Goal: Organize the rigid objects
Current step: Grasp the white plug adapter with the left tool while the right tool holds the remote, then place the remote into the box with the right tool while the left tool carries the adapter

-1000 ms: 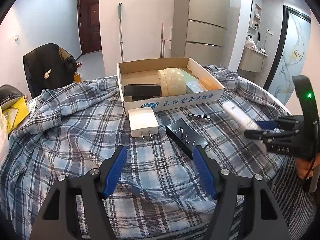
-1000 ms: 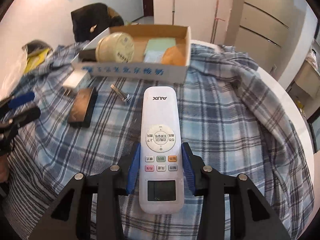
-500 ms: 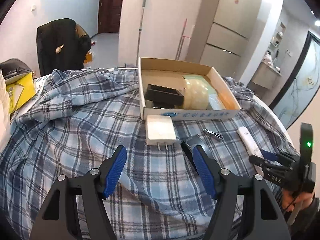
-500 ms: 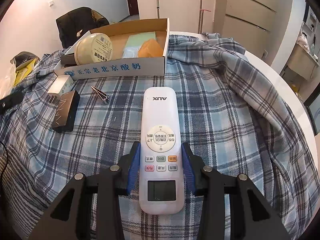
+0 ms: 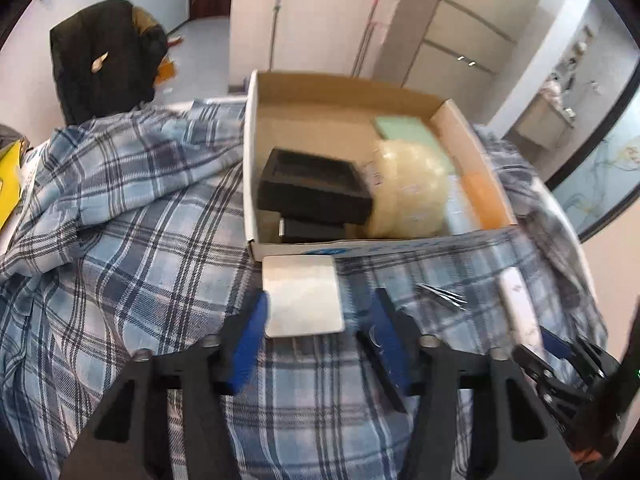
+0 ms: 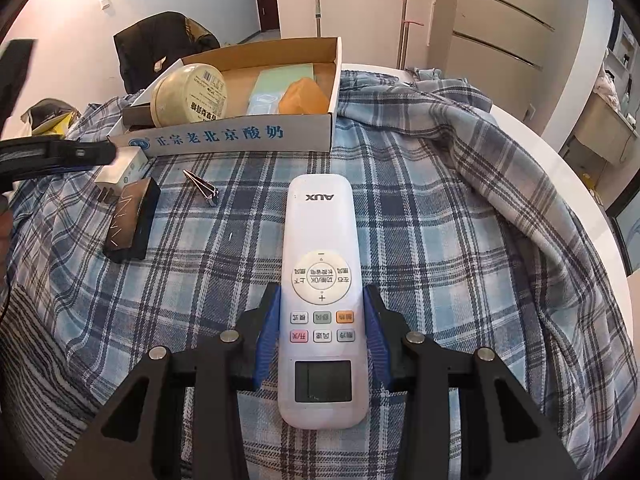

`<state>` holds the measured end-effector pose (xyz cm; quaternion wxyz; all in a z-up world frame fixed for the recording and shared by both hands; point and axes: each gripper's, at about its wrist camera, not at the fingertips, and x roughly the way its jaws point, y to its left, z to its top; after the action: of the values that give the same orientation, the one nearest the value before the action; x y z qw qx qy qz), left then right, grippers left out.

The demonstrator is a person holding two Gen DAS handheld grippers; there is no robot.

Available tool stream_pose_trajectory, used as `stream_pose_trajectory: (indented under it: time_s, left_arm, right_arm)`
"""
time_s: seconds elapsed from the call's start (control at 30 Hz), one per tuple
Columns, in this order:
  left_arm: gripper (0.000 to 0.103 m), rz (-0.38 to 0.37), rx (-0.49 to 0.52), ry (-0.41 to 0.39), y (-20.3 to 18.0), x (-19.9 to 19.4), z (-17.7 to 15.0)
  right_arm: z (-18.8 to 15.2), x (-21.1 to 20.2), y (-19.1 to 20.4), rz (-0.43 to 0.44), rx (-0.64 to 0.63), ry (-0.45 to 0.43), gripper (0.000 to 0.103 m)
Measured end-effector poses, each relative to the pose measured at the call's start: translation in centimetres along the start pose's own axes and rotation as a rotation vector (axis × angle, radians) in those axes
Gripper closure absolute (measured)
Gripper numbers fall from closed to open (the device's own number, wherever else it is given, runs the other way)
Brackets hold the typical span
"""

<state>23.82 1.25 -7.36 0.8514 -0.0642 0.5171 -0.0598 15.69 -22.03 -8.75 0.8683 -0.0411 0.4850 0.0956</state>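
Left gripper (image 5: 318, 320): jaws spread wide around the white charger (image 5: 303, 295), blue pads (image 5: 249, 336) at either side of it with a gap to each; not gripping.
Right gripper (image 6: 322, 328): blue pads pressed to both long sides of the remote (image 6: 321, 280), clamped on it.
Remote: white, marked AUX, buttons and small screen facing up, its far end pointing toward the box (image 6: 240, 138); whether it rests on the cloth (image 6: 440, 240) or is held just over it, I cannot tell.
Charger: flat on the cloth, its far edge touching the front wall of the box; in the right view the left gripper covers part of it.
Black case (image 6: 130, 220): on the cloth just beside the charger, on the near side of it in the right view; mostly hidden behind the left gripper's finger in the left view.
Clip (image 6: 202, 189): small metal piece on the cloth, between the black case and the remote.
Box: open cardboard tray with blue print on its front wall, on the plaid cloth.
Inside the box: round cream tin (image 6: 190, 94) leaning on its edge, black tray (image 5: 314, 190) at the left end, green card (image 6: 284, 76), orange block (image 6: 304, 98).
Background: dark jacket (image 5: 104, 56) over a chair.
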Motion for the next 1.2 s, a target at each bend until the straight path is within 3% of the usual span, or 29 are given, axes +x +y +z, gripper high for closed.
stream_pose_trajectory:
  time_s: [0.13,0.3,0.33,0.5,0.83,1.07,1.2]
  left_arm:
    - [0.050,0.070,0.046,-0.002,-0.6,1.1,0.3]
    - [0.051,0.074,0.050,0.037,-0.6,2.6,0.5]
    - [0.054,0.075,0.048,0.039,-0.5,2.7,0.5]
    - [0.055,0.068,0.063,0.012,-0.4,2.7,0.1]
    - [0.055,0.028,0.055,-0.062,0.6,-2.5,-2.8]
    - [0.055,0.014,0.058,-0.107,0.9,-6.1,-3.9]
    - [0.055,0.018,0.059,-0.141,0.8,-7.7,-3.8]
  right_arm:
    - [0.0,0.0,0.0,-0.002,-0.003,0.000,0.064]
    - [0.0,-0.1,0.1,-0.005,-0.006,0.000,0.064]
    - [0.0,-0.1,0.1,-0.006,-0.007,0.000,0.064]
    - [0.0,-0.1,0.1,-0.005,-0.006,0.000,0.064]
    - [0.0,-0.3,0.2,-0.017,-0.016,0.013,0.064]
    - [0.2,-2.2,0.8,-0.042,-0.035,-0.009,0.064]
    - [1.2,-4.0,1.1,-0.012,-0.034,-0.025,0.064]
